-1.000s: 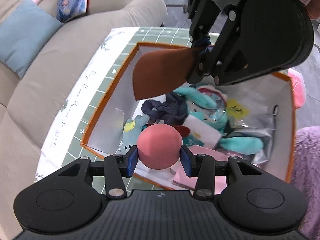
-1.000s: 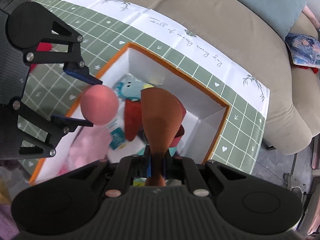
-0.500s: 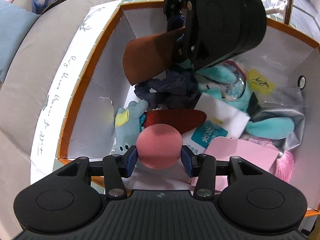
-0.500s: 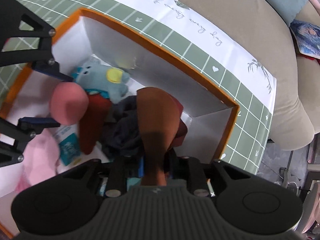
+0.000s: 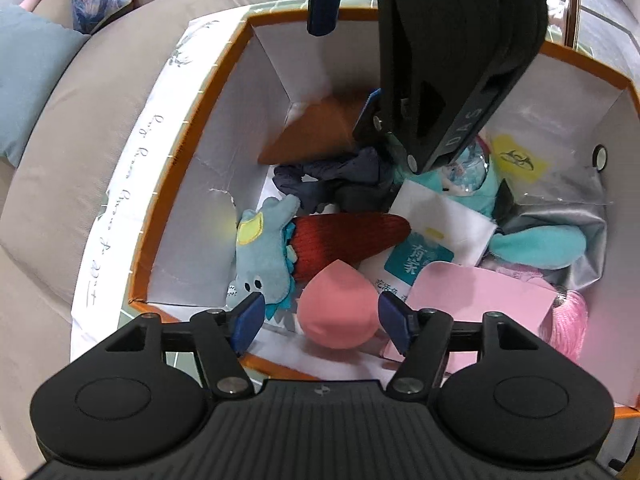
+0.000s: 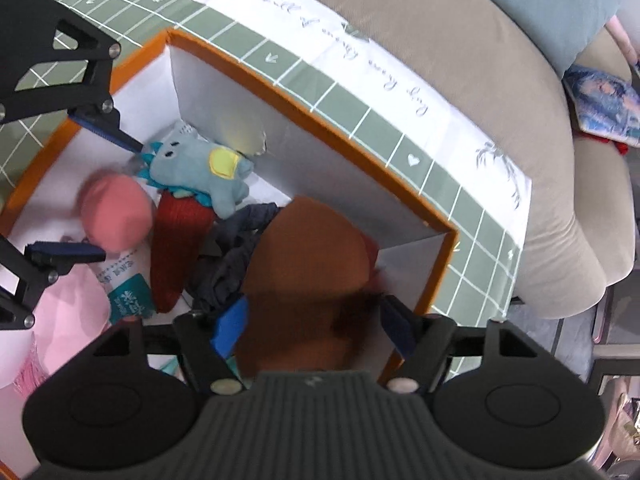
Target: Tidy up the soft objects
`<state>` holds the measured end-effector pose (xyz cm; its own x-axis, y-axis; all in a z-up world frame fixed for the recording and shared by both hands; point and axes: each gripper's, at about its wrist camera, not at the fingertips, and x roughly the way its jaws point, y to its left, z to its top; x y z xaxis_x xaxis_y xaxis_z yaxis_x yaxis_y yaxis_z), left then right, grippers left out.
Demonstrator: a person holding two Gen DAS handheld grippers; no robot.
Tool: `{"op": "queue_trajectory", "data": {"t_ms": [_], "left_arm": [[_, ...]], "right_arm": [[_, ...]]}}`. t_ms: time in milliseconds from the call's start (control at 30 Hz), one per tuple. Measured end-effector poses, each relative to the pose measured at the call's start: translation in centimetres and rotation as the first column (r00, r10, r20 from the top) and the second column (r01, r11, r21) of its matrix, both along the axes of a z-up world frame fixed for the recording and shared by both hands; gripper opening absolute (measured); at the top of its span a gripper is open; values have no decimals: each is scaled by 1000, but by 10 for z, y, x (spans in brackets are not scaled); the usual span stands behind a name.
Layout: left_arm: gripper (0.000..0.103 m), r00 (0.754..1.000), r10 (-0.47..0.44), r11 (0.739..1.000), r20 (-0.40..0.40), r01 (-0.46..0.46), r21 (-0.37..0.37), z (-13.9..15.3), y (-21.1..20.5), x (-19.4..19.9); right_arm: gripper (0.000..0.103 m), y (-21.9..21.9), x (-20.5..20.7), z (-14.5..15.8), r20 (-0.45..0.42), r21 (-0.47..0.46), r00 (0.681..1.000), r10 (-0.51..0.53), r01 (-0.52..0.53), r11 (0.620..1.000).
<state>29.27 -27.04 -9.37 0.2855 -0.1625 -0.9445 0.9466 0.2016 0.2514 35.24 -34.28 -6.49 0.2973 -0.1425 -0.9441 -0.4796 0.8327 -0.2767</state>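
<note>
An orange-rimmed white box holds soft toys. My left gripper is open just over the box's near edge; a pink soft ball lies loose between its fingers, also seen in the right wrist view. My right gripper is open over the box's far corner, with a brown soft piece lying free between its fingers; that piece shows in the left wrist view. A blue plush, a red knit piece and dark cloth lie inside.
The box sits on a green checked cloth beside a beige sofa with a blue cushion. A teal plush, pink card, pink yarn and a silver bag fill the box's right side.
Both grippers have opened. The pink ball has dropped from the left gripper into the box and the brown piece has been let go in the far corner.
</note>
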Motion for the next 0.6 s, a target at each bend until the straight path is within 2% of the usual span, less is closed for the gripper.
{"op": "queue_trajectory", "data": {"t_ms": [400,600], "left_arm": [[76,997,-20,997,72,25,-78,58,20,-35],[77,996,22,984,84,-7,-177,97,50,-59]], "right_arm": [[78,12,-37,61,24,30,998,61,-62,998],[80,25,-77,96,66,45,993,96,-99,994]]}}
